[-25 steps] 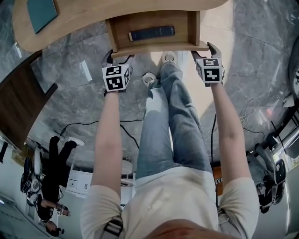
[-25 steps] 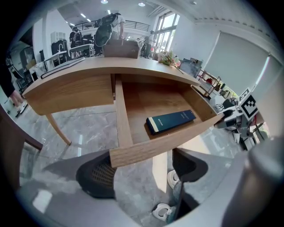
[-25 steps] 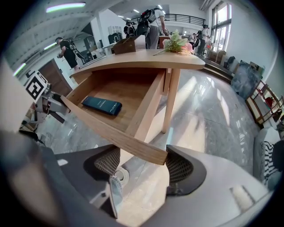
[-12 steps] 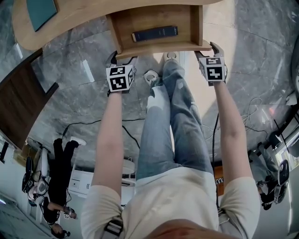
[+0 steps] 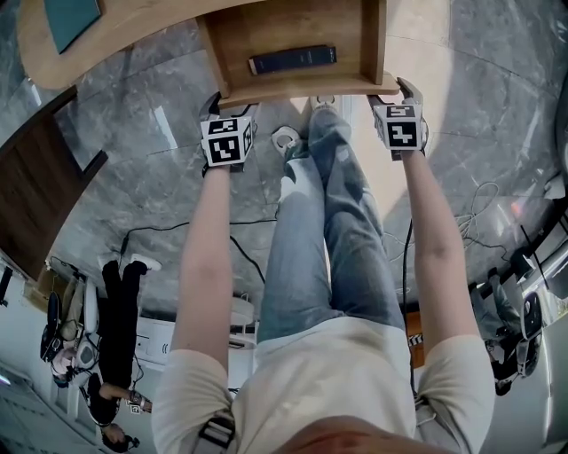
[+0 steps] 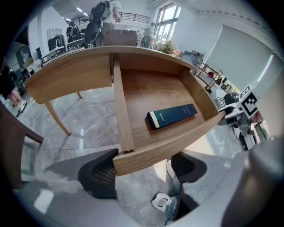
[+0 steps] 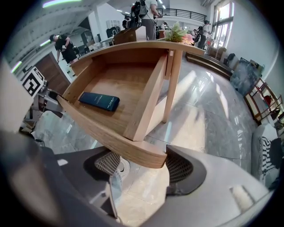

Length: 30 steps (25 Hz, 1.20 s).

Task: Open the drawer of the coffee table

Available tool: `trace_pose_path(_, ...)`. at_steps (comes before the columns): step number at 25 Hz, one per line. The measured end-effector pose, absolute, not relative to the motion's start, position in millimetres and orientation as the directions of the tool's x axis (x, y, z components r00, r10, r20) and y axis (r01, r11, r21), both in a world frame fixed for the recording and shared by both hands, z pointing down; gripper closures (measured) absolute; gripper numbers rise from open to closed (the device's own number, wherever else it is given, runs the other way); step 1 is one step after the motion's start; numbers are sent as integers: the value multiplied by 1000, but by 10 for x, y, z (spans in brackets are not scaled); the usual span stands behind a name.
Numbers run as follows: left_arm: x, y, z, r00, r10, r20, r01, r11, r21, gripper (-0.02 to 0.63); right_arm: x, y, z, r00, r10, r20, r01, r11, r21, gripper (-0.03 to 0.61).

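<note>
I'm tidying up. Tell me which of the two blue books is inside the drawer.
The dark navy book, flat in the open drawer. The lighter teal book lies on the tabletop, off to the left.

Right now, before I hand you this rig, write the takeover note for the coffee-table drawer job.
Left hand-held gripper: open, jaws just closed slightly, the drawer front has its left corner between them, unclamped.
Right hand-held gripper: open around the front's right corner.
The drawer: pulled well out of the coffee table, dark blue book inside.
Done: drawer open.
Left: probably just back both hand-held grippers away.
</note>
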State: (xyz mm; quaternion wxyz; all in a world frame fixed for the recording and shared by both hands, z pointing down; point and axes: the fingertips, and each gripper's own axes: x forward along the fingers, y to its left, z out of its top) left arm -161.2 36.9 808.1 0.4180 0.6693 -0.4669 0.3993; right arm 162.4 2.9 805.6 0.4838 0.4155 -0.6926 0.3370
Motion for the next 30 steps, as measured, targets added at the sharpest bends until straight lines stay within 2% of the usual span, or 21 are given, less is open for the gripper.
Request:
trace_pose_path(20, -1638, 396, 8217, 216, -238, 947, -959, -236, 159, 242, 1604, 83, 8223, -167, -228, 959, -891, 451, -48, 259)
trace_pose_path(30, -1686, 478, 8041, 238, -287, 928, -967, -162, 198, 242, 1608, 115, 8055, -130, -263, 956, -864, 504, 21, 290)
